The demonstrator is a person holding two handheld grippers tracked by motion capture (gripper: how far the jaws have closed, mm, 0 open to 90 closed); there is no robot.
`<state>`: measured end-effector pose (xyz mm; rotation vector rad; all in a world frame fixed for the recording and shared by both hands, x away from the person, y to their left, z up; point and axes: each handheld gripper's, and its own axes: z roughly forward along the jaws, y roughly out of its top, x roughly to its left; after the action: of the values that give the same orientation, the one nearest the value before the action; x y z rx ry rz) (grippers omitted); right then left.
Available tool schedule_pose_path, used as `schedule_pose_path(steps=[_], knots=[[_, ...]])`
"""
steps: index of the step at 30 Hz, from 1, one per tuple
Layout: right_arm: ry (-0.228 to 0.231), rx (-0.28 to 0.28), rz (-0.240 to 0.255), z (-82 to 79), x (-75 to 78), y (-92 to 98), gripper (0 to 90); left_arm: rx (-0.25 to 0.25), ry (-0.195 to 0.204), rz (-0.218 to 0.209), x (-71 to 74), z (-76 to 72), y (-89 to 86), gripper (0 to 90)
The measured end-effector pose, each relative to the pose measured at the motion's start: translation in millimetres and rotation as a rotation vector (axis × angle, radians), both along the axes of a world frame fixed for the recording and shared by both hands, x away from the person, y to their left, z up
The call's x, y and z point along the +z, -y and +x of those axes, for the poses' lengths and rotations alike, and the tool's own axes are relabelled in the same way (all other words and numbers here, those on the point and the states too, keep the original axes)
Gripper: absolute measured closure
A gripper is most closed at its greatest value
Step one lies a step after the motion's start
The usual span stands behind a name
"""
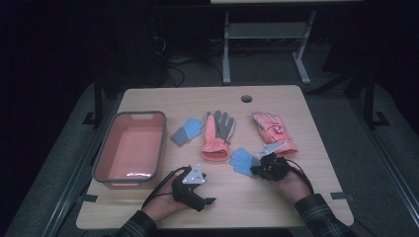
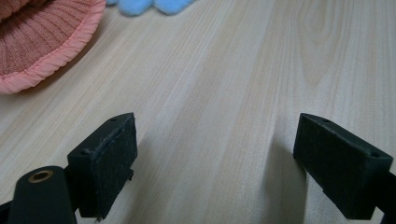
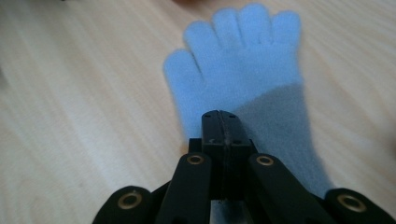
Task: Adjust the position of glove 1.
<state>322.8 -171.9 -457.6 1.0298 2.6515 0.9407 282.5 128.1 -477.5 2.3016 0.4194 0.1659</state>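
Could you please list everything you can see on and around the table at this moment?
Table: one, light wood, centre of the high view.
Bin: one, salmon pink with grey rim, left side of the table.
Blue glove: one, light blue with grey cuff, front centre, pinched in the right tool.
Second blue glove: one, blue and grey, right of the bin.
Coral glove: one, coral with grey palm, middle of the table.
Pink glove: one, pink, right of the coral glove.
Table frame: one, grey, on the floor behind.
Left tool: one, black, jaws open over bare wood, front left.
Right tool: one, black, jaws closed on the blue glove.
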Motion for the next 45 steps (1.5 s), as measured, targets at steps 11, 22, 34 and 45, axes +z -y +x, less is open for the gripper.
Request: schedule_pose_path(steps=[11,22,34,45], knots=[[-0.001,0.061,0.004,-28.7,0.7,-5.0,89.7,0.001,0.002,-0.004,-0.4,0.0,0.1,12.8],[0.057,0.007,0.017,-23.1,12.4,16.5,88.7,-0.002,0.004,0.0,-0.3,0.2,-0.1,12.7],[0.032,-0.015,-0.045,-11.4,3.2,40.4,88.6,-0.002,0.004,0.001,0.0,0.3,-0.2,12.7],[0.014,0.09,-0.041,-22.9,5.1,19.3,88.5,0.001,0.003,-0.006,-0.5,0.1,0.2,12.7]])
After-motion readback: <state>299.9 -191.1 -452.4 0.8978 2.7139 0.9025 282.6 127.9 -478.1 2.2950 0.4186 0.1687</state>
